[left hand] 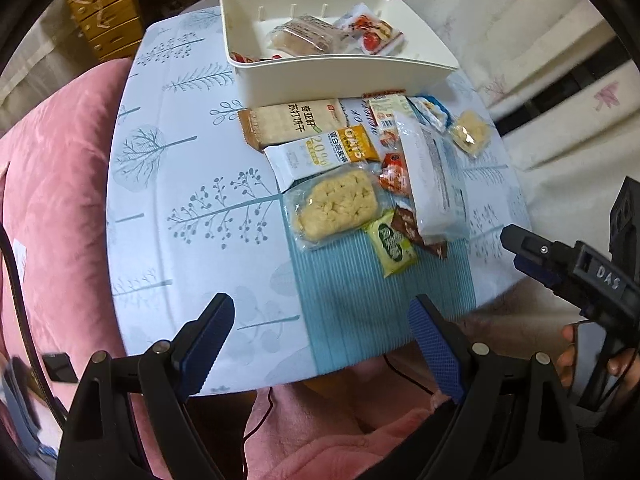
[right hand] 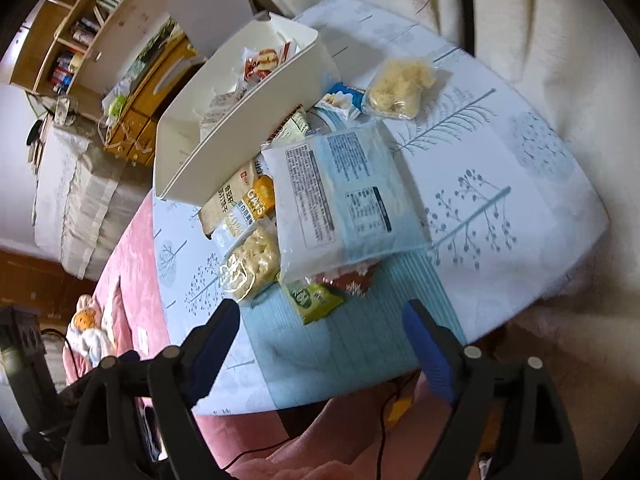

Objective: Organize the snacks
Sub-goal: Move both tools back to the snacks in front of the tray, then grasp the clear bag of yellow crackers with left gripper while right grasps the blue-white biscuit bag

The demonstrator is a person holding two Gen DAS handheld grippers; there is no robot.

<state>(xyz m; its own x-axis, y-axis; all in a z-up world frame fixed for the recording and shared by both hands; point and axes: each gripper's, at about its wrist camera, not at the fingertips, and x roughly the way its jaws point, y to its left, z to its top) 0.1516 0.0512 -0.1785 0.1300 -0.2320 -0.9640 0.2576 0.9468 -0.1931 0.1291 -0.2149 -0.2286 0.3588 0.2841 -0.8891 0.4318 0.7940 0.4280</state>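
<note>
A white bin [left hand: 344, 76] [right hand: 224, 136] stands at the table's far side and holds several wrapped snacks. In front of it lies a heap of snacks: a soda cracker pack [left hand: 296, 120], an oats bar [left hand: 324, 156] [right hand: 252, 208], a clear-wrapped rice cake [left hand: 336, 204] [right hand: 252, 264], a green packet [left hand: 390, 246] [right hand: 314, 300], a large white-blue bag [left hand: 432, 176] [right hand: 344, 196], and a small crumbly cake [left hand: 472, 132] [right hand: 400, 84] apart to the right. My left gripper [left hand: 320, 320] is open and empty above the near table edge. My right gripper [right hand: 320, 320] is open and empty, just short of the green packet; it also shows in the left wrist view [left hand: 520, 248].
The table [left hand: 180, 220] has a light blue tree-print cloth. A pink cushion [left hand: 52, 200] lies on its left. Wooden drawers [left hand: 108, 20] and shelves [right hand: 80, 32] stand behind. Cream curtains [left hand: 540, 60] hang on the right. A cable [right hand: 380, 440] runs below the table edge.
</note>
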